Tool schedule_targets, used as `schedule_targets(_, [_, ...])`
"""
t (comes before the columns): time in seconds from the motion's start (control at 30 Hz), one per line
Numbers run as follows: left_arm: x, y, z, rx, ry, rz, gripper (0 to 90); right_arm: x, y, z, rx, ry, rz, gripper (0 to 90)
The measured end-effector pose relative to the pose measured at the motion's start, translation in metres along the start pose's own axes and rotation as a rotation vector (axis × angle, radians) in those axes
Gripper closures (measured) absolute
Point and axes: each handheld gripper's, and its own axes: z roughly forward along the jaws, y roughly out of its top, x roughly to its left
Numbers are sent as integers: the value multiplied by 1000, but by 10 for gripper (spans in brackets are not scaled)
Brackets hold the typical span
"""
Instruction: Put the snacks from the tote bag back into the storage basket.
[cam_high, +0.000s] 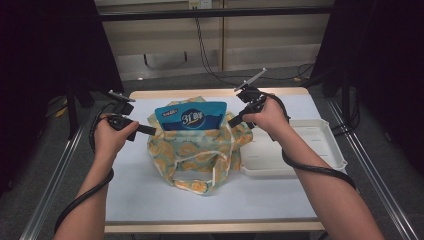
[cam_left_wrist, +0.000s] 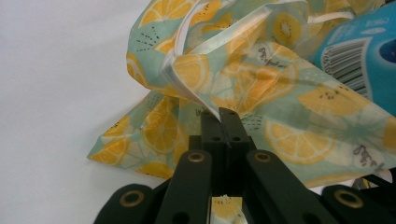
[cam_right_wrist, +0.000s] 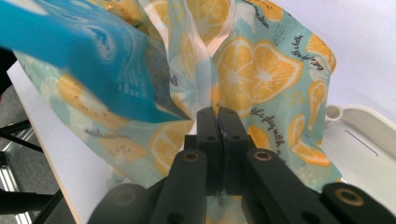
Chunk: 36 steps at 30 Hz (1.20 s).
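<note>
A fabric bag with a lemon print stands in the middle of the table, with a blue snack pouch sticking up out of its mouth. My left gripper is shut on the bag's left rim; in the left gripper view the closed jaws pinch the lemon cloth at the left gripper, and the blue pouch shows at the right. My right gripper is shut on the bag's right rim. In the right gripper view, the right gripper clamps the cloth beside the blurred pouch.
A white plastic tray lies right of the bag, touching its side, and its corner shows in the right gripper view. The pale tabletop has free room in front and at the left. Metal rails run along both table sides.
</note>
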Motion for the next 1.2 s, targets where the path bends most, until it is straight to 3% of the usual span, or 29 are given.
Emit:
schedule_targets(0.03, [1,0,0,0,5,6,900,-1,0,0,6,-4,2,900])
schedule_targets(0.07, [1,0,2,-16,11,-23,900,-2,1,0,8,-6,4,900])
schedule_targets(0.23, [9,1,4,-13,23,-27,900,-11,0,0,18,-23,18,900])
schedule_targets(0.27, [9,0,5,-20,24,-45,900,-13,-1,0,26,-32,14,900])
schedule_targets(0.43, [13,1,9,-12,37,-42,900,-20,-3,2,32,-53,26,900])
schedule_targets(0.73, [25,-2,19,-3,56,-86,900,-30,-7,10,38,-72,43,900])
schedule_targets(0.8, [28,-2,20,12,60,-74,900,-33,-9,13,36,-69,37,900])
schedule_targets(0.93, [31,-2,23,8,73,-86,900,-35,-10,19,33,-62,63,900])
schedule_targets(1.2, [39,-2,24,6,86,-106,900,-38,-12,32,43,-55,66,900])
